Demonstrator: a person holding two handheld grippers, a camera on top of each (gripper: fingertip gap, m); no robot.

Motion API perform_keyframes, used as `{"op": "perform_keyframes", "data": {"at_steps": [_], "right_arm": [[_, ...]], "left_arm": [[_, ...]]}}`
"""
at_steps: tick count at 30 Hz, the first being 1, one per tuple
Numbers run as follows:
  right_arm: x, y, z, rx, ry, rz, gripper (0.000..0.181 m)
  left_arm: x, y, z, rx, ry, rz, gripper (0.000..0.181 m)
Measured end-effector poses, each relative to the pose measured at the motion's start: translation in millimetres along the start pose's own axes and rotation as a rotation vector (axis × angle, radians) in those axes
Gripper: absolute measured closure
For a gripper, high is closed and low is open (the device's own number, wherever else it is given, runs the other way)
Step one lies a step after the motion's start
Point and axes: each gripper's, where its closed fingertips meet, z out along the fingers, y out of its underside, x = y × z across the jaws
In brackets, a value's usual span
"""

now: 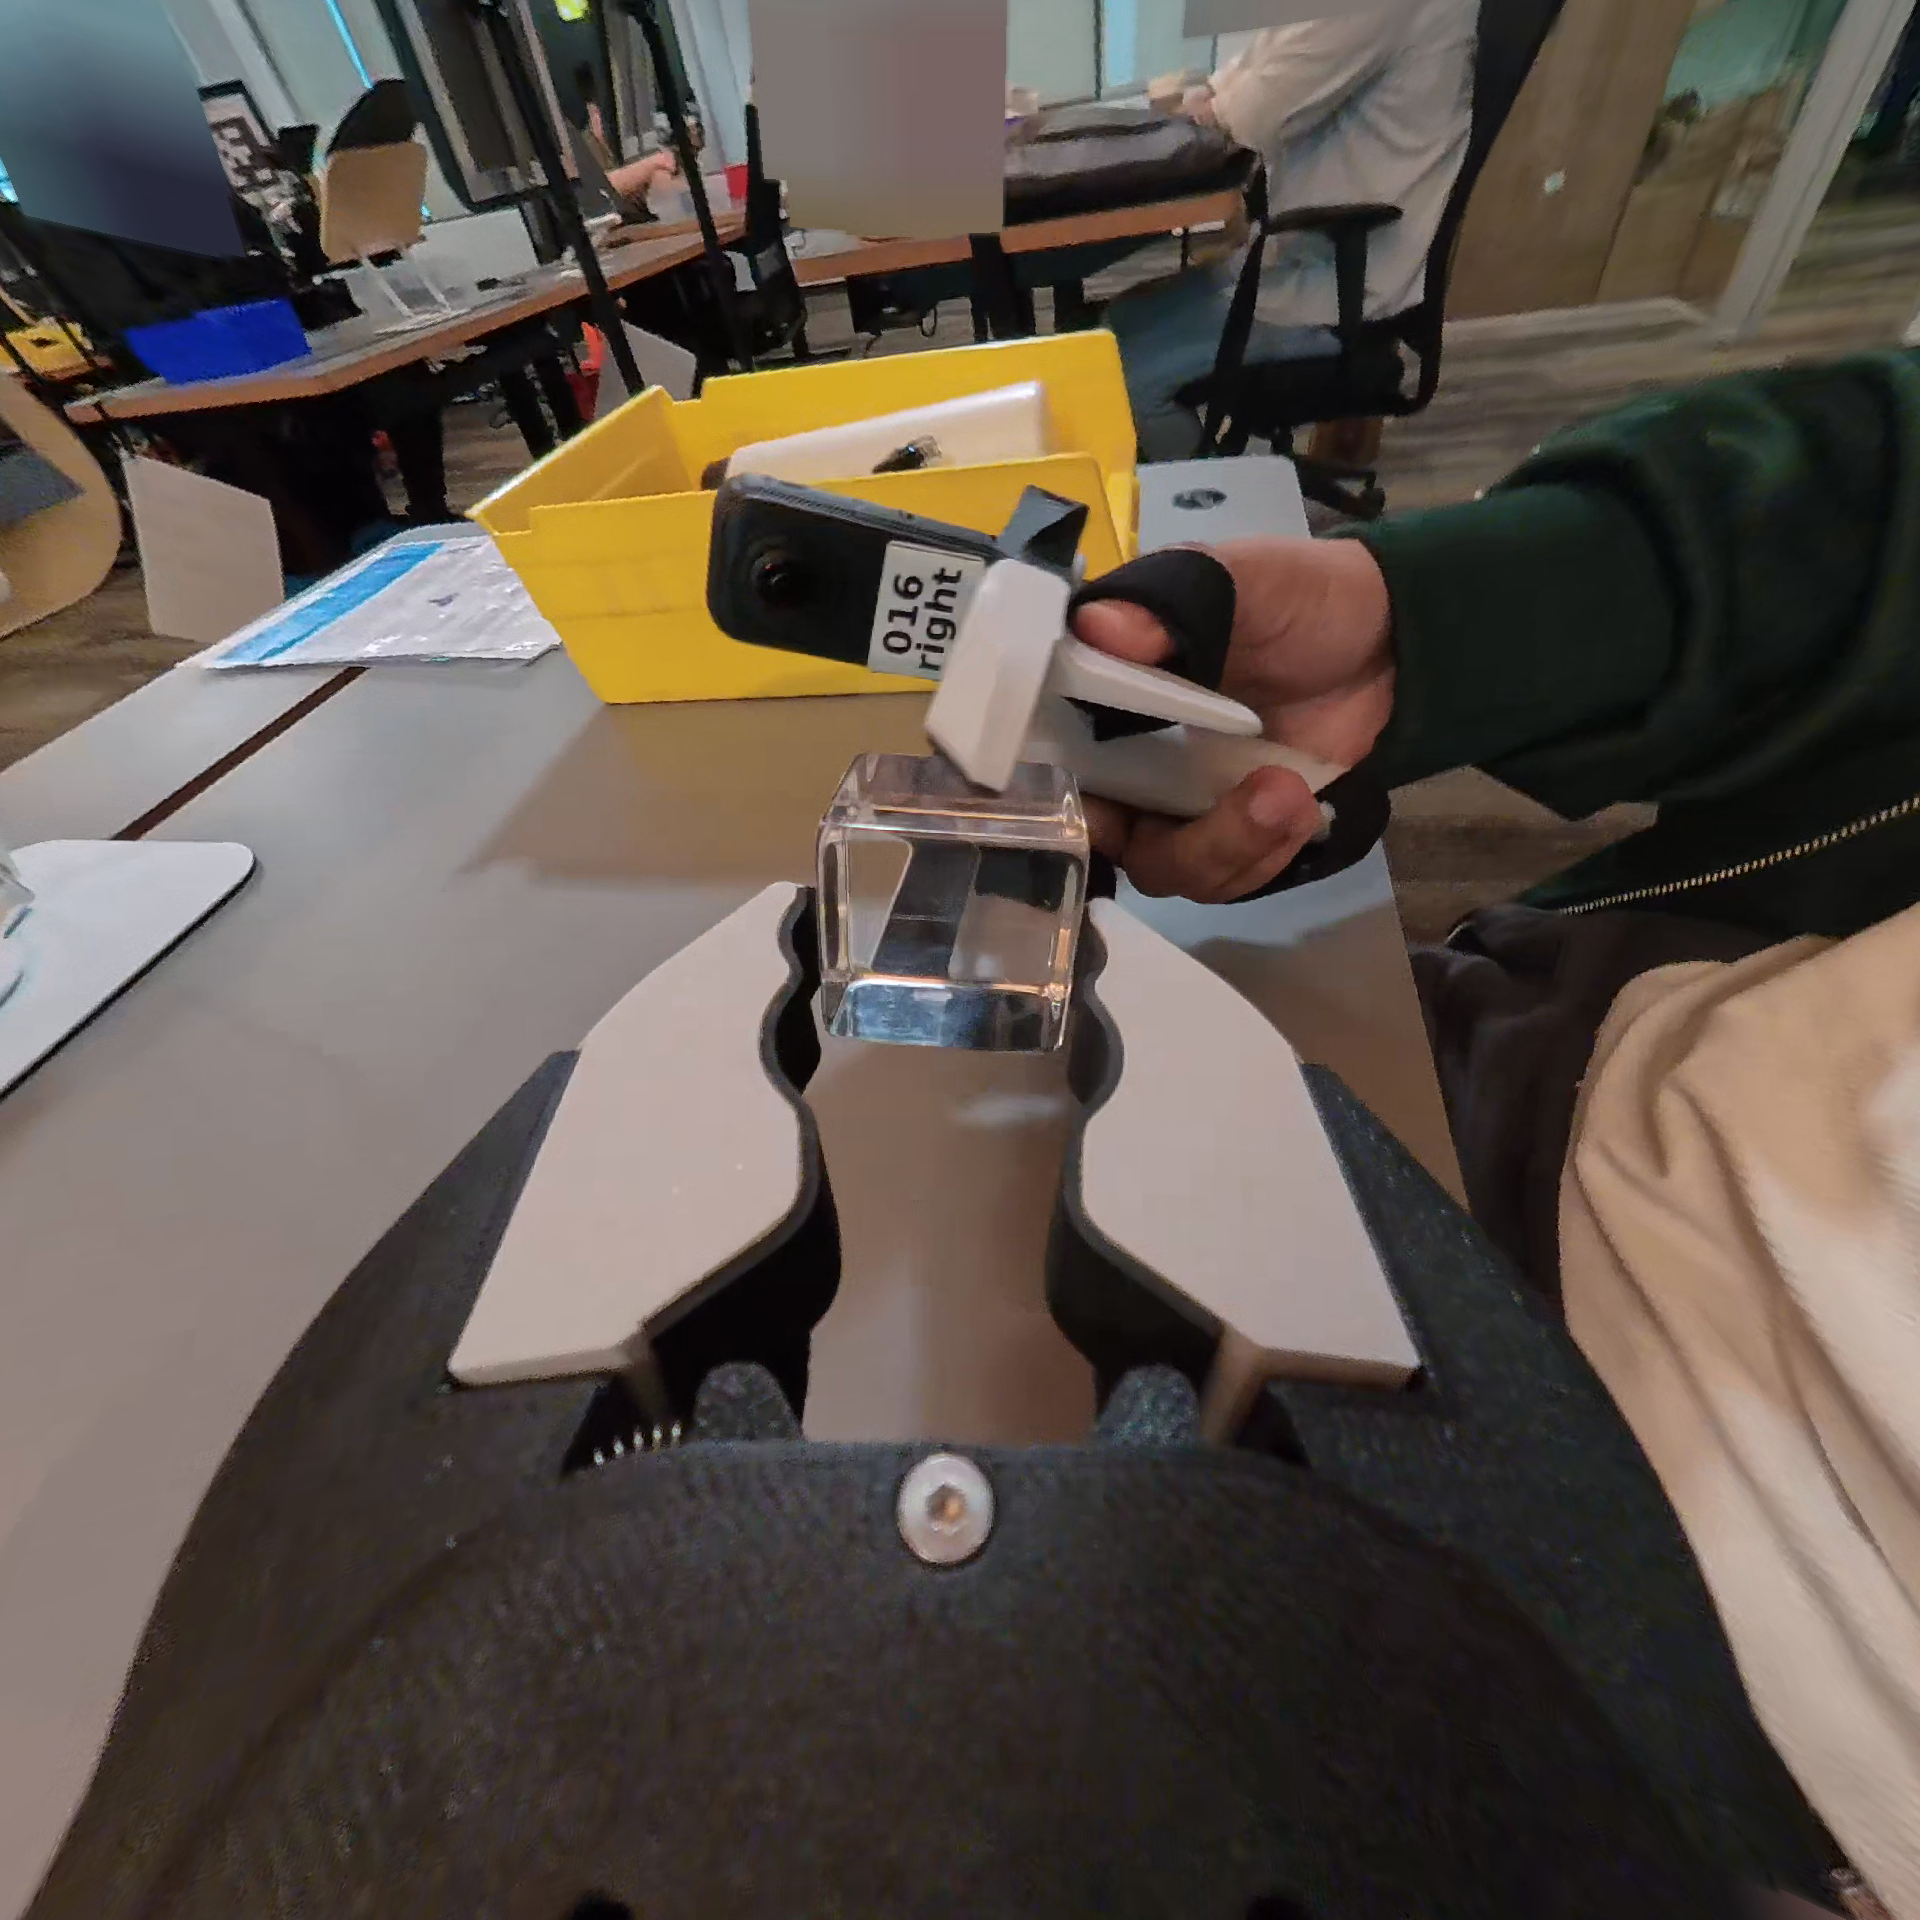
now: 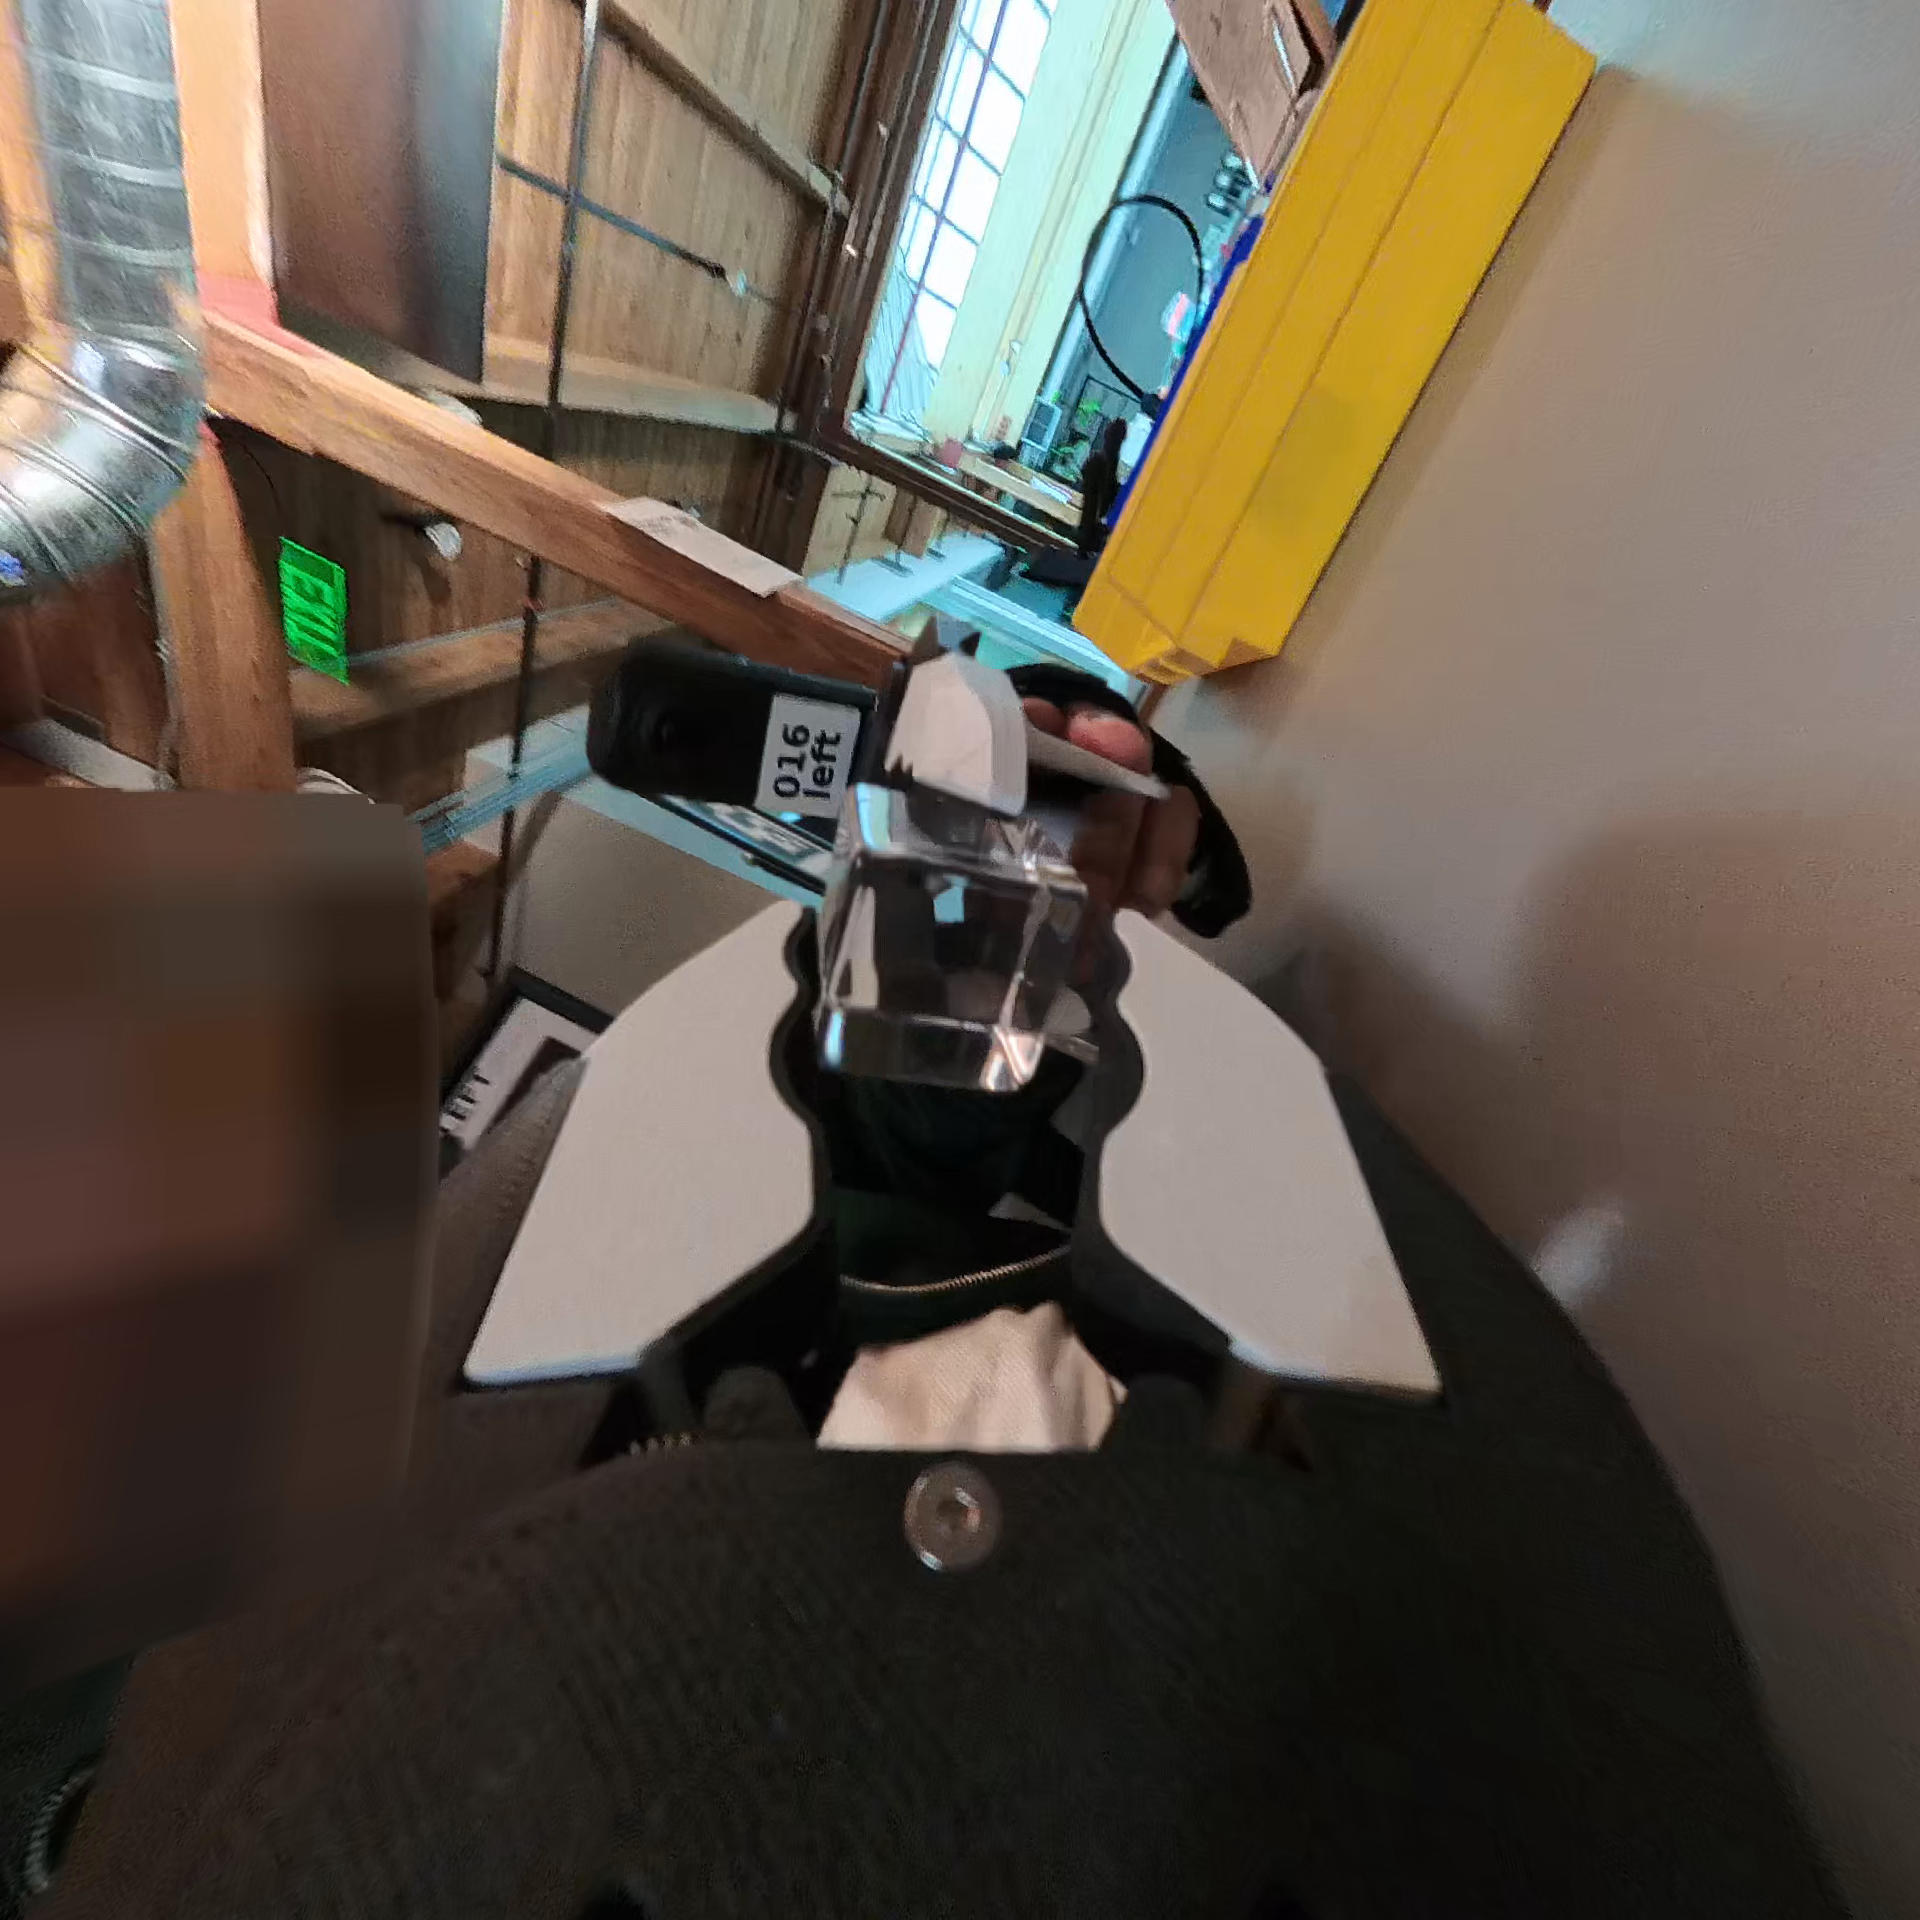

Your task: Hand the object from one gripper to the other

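Left wrist view: a clear cube (image 1: 951, 914) sits between the tips of the left gripper (image 1: 945, 966), clamped by both fingers above the grey table (image 1: 416, 831). The right gripper (image 1: 977, 821), held in a hand (image 1: 1278, 717), meets the cube from behind; a yellow bin (image 1: 644, 592) stands beyond. Right wrist view: the same cube (image 2: 951, 956) is pinched between the right gripper's (image 2: 951, 987) fingers, the left gripper (image 2: 961, 821) opposite.

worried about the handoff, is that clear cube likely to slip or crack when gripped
Probably slippery: the clear cube has glossy, polished faces. Likely rigid and heavy for its size, since it looks solid. Its flat sides suit the left gripper.
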Motion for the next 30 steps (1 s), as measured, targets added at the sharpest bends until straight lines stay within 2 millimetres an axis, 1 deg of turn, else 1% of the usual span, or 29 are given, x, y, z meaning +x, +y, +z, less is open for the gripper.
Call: {"op": "perform_keyframes", "data": {"at_steps": [3, 7, 9, 11, 16, 19, 23, 27, 30], "right_arm": [[1.1, -9.3, -5.5, 0.038, 0.059, -0.111, 0.121], [-10.0, -29.2, -11.5, 0.167, 0.089, -0.324, 0.109], [-16.0, -31.9, -12.4, 0.191, 0.097, -0.429, 0.111], [-19.7, -31.6, -12.1, 0.19, 0.109, -0.508, 0.116], [-19.3, -32.5, -12.9, 0.189, 0.175, -0.661, 0.121], [-13.5, -30.3, -11.1, 0.16, 0.226, -0.714, 0.123], [-11.2, -24.8, -6.1, 0.123, 0.241, -0.746, 0.127], [-11.3, -20.9, -2.0, 0.109, 0.226, -0.726, 0.13], [-11.0, -17.4, 1.0, 0.095, 0.207, -0.692, 0.137]], "left_arm": [[-10.4, -2.0, -5.8, 0.04, -0.013, -0.097, 0.135], [-23.8, -2.4, -14.7, 0.107, 0.024, -0.323, 0.134], [-26.9, -4.9, -18.5, 0.167, 0.069, -0.43, 0.134], [-27.3, -6.8, -20.6, 0.208, 0.11, -0.502, 0.134], [-20.3, -5.5, -15.4, 0.182, 0.141, -0.531, 0.134], [-14.9, -7.6, -11.4, 0.19, 0.175, -0.579, 0.133], [-10.6, -12.6, -9.0, 0.232, 0.211, -0.634, 0.134], [-7.7, -12.6, -6.6, 0.23, 0.22, -0.636, 0.134], [-3.7, -12.0, -3.8, 0.22, 0.23, -0.627, 0.134]]}}
